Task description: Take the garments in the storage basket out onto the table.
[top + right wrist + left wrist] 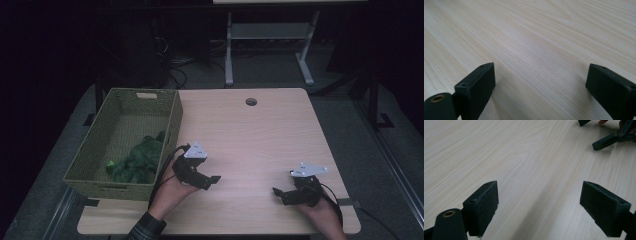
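From where I sit, the worktop is pale wood grain with a round cable hole near its far edge. It stands on grey carpeted floor. Beyond it I see the grey metal legs of another table, with black cables tangled on the floor to their left. The room is dim; its far side falls into darkness.

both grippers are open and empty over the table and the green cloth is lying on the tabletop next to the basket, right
Not quite. The green cloth lies inside the basket, at its near end, not on the tabletop; the high view shows this. The rest holds: the left gripper and the right gripper are both open and empty over the bare wooden table.
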Available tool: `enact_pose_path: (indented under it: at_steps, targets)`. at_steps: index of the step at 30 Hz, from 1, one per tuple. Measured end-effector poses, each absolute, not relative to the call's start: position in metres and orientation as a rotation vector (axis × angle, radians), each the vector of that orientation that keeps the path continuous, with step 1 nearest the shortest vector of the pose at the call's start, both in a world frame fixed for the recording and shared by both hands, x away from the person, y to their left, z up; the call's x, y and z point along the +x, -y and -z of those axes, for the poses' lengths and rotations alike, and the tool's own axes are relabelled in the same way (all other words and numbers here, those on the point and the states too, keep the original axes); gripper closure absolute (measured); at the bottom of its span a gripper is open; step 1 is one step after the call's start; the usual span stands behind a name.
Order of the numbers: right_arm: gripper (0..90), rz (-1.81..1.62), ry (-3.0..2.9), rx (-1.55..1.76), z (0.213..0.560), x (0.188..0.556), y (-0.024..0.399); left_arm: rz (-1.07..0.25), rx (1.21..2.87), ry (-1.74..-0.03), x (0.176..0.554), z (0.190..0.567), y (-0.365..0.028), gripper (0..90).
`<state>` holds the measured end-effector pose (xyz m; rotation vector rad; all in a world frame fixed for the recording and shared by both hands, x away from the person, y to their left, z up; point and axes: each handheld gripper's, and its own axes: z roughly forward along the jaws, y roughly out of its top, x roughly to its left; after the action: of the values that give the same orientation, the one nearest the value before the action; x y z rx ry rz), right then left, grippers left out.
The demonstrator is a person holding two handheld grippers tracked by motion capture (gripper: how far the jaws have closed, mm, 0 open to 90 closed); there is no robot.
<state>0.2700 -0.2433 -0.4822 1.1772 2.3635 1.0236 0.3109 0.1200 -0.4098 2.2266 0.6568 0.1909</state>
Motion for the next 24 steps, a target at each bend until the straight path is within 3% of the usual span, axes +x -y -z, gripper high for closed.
enact_pose_path:
  at_steps: [24]
  targets:
    - [8.4,-1.024,-2.363,1.178,0.482,0.270,0.243,-0.165,2.255,-0.611,0.317,0.377,-0.121,14.6]
